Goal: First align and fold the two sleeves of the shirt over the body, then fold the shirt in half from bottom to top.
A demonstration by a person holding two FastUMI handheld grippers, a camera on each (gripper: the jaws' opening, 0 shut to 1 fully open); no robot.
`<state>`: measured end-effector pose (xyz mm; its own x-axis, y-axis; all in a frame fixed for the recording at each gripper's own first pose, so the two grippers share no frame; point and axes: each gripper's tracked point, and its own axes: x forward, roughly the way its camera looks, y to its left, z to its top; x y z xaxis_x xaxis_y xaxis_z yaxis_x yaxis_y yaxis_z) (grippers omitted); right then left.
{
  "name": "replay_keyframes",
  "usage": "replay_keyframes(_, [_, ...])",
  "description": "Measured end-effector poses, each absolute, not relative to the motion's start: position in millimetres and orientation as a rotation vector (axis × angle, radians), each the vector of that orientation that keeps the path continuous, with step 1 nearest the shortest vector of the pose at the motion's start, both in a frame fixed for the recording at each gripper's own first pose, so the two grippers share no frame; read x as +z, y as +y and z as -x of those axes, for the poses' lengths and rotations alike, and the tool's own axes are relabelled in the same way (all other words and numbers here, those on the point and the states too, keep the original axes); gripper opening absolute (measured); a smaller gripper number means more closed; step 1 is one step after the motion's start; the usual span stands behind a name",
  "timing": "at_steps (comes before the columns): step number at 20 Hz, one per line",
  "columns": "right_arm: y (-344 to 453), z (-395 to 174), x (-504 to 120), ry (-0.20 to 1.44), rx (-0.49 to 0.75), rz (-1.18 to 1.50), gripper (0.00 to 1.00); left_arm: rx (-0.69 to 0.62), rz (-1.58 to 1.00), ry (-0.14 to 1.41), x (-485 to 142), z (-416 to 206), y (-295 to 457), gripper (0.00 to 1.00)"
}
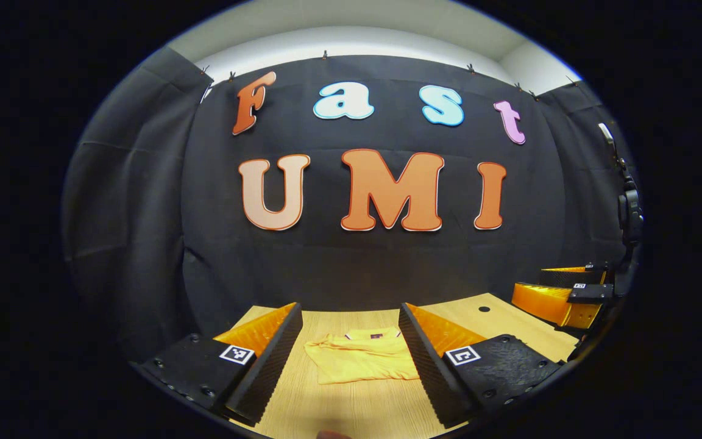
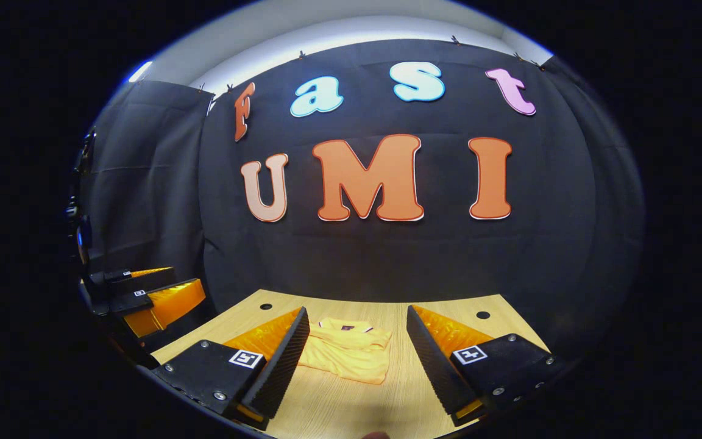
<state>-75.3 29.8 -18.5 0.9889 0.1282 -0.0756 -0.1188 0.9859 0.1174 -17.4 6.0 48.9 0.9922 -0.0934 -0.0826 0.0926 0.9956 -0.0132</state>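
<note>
A: What is the biggest thing here?

B: One wooden table (image 1: 351,402), running out ahead of both grippers. Two small round holes show in its top in the right gripper view, one (image 2: 265,306) ahead to the left and one (image 2: 483,315) ahead to the right.

A: And the shirt?

B: One yellow shirt (image 1: 360,356), folded into a compact rectangle with the collar on the far side. It lies flat on the table just ahead of the left gripper (image 1: 351,360), framed between its two fingers. From the right gripper (image 2: 357,360) it lies ahead and slightly left, its left edge hidden behind that gripper's left finger.

A: Are the grippers holding it?

B: No. Both are released, jaws spread wide, held above the table and clear of the cloth.

A: Can either see the other?

B: Yes. The right one sits far off to the right in the left gripper view, and the left one far off to the left in the right gripper view.
</note>
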Motion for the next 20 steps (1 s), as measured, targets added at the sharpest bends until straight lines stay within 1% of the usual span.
replay_keyframes(1, [32.1,78.6,-19.7,0.075,0.128,-0.111,0.98,-0.095,0.007,0.079,48.9,21.6,3.4,0.98])
replay_keyframes(2, [34.6,81.6,-19.7,0.065,0.132,-0.114,0.97,-0.094,0.006,0.077,47.0,25.5,0.7,0.96])
replay_keyframes(3, [37.3,85.4,-20.0,0.059,0.137,-0.116,0.97,-0.094,0.005,0.073,45.9,30.3,-0.6,0.98])
replay_keyframes(5, [41.0,90.8,-22.0,0.045,0.146,-0.113,0.97,-0.096,0.007,0.064,47.9,30.3,-1.0,0.98])
replay_keyframes(11, [42.6,104.3,-23.9,0.000,0.146,-0.109,0.98,-0.081,-0.029,-0.023,57.3,51.8,-1.4,0.96])
replay_keyframes(12, [42.4,106.2,-20.8,-0.016,0.144,-0.110,0.97,-0.086,-0.031,-0.023,56.7,56.1,-2.1,0.99])
replay_keyframes(13, [43.6,108.2,-19.0,-0.029,0.147,-0.109,0.98,-0.083,-0.033,-0.023,56.7,57.8,-3.0,0.97])
replay_keyframes(15, [45.2,110.6,-21.7,-0.030,0.150,-0.091,0.97,-0.085,-0.037,-0.024,56.6,59.5,-5.9,0.98])
replay_keyframes(16, [45.5,111.2,-24.8,-0.023,0.150,-0.081,0.97,-0.091,-0.040,-0.021,55.5,59.8,-8.0,0.96])
replay_keyframes(17, [46.1,113.4,-26.1,-0.017,0.152,-0.078,0.97,-0.092,-0.045,-0.025,56.2,61.9,-10.4,0.98])
replay_keyframes(18, [47.8,116.4,-26.3,-0.015,0.156,-0.081,0.97,-0.097,-0.052,-0.026,56.6,63.3,-11.9,0.96])
replay_keyframes(19, [50.2,118.1,-27.1,-0.015,0.160,-0.087,0.97,-0.101,-0.059,-0.028,56.9,65.1,-13.9,0.98])
replay_keyframes(20, [52.5,120.6,-29.1,-0.009,0.166,-0.088,0.97,-0.109,-0.065,-0.025,55.1,67.2,-16.7,0.98])
